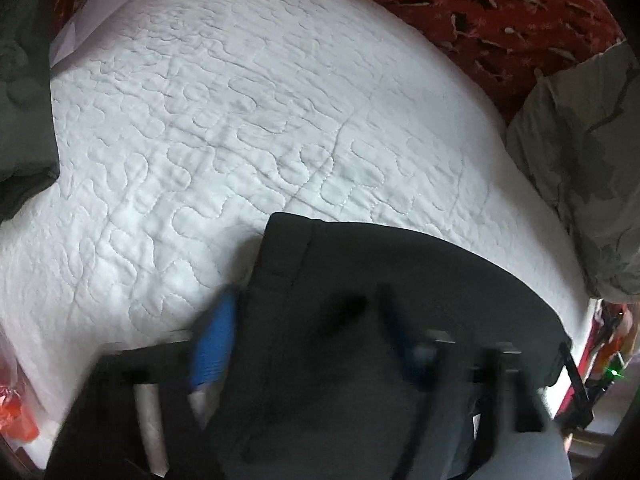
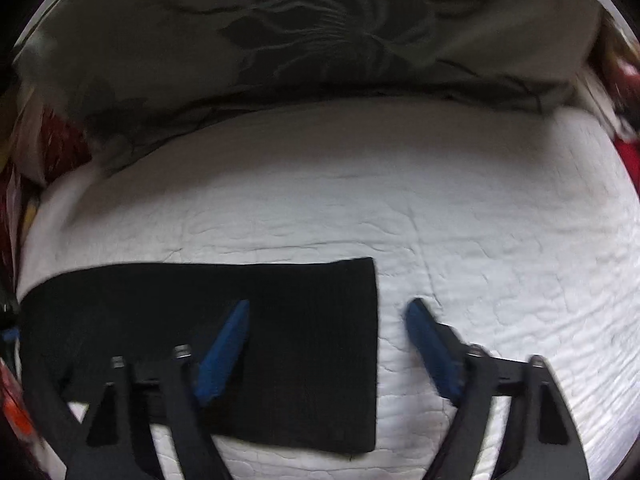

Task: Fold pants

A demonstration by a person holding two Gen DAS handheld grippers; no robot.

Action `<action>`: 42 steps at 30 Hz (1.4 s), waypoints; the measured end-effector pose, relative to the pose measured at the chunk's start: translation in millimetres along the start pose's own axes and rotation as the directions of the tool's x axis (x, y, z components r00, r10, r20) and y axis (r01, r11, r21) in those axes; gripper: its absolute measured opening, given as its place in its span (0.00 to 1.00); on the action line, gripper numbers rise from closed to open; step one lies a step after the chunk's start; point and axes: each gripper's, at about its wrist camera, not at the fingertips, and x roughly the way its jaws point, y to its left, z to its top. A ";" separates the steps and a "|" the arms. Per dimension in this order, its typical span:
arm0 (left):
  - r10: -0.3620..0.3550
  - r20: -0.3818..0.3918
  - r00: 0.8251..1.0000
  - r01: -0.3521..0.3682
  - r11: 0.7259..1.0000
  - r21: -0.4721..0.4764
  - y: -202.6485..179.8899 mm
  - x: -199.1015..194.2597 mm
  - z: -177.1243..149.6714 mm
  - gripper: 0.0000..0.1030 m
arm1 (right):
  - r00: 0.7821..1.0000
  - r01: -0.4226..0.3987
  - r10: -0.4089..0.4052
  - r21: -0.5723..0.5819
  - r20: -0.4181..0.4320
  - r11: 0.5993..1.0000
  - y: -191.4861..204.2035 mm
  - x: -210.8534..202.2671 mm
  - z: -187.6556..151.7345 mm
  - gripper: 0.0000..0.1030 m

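Observation:
Black pants [image 2: 160,312] lie folded flat in a long band on a white quilted bed cover [image 2: 500,240]. In the right wrist view my right gripper [image 2: 330,304] stands open and straddles the band's short end: one blue pad [image 2: 228,352] is over the cloth, the other is over bare quilt. In the left wrist view the pants [image 1: 420,280] fill the lower middle. My left gripper [image 1: 308,300] straddles their other end, open, with one blue finger [image 1: 212,348] just off the cloth edge and the other, blurred, over the black fabric.
A grey floral pillow [image 2: 320,40] lies along the far side of the quilt, and shows as well in the left wrist view [image 1: 580,160]. A red patterned blanket [image 1: 500,12] lies beyond the quilt. Dark cloth [image 1: 24,100] sits at the left edge, an orange object [image 1: 16,416] at lower left.

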 end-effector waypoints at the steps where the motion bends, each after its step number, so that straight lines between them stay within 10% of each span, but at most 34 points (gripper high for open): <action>1: 0.015 0.006 1.000 -0.015 1.000 -0.006 0.5 -0.7 0.2 0.38 | 1.000 -0.013 0.014 -0.021 0.007 1.000 4.6 -2.5 -1.0 0.45; 4: 0.026 0.031 0.999 -0.025 0.999 -0.021 5.8 -7.8 -1.3 0.28 | 1.000 0.005 -0.003 -0.064 0.027 0.998 12.8 -7.9 -5.5 0.12; 7: 0.003 0.074 0.997 -0.001 1.000 -0.021 9.6 -23.1 -6.3 0.25 | 0.998 -0.005 0.010 -0.086 0.065 0.996 12.0 -20.7 -10.9 0.10; 23: -0.022 0.318 0.948 0.018 1.000 0.013 52.6 -117.0 -82.7 0.25 | 0.957 -0.016 0.055 -0.137 0.286 0.990 14.9 -128.3 -69.5 0.08; 32: -0.050 0.210 0.976 0.074 0.992 -0.106 151.8 -78.7 -126.8 0.25 | 0.938 0.070 0.016 -0.231 0.348 0.970 1.5 -162.0 -182.6 0.08; 42: -0.153 0.169 0.974 0.187 0.960 -0.210 190.3 -76.3 -149.4 0.27 | 0.972 0.114 -0.061 -0.231 0.225 0.966 -21.1 -151.4 -271.2 0.24</action>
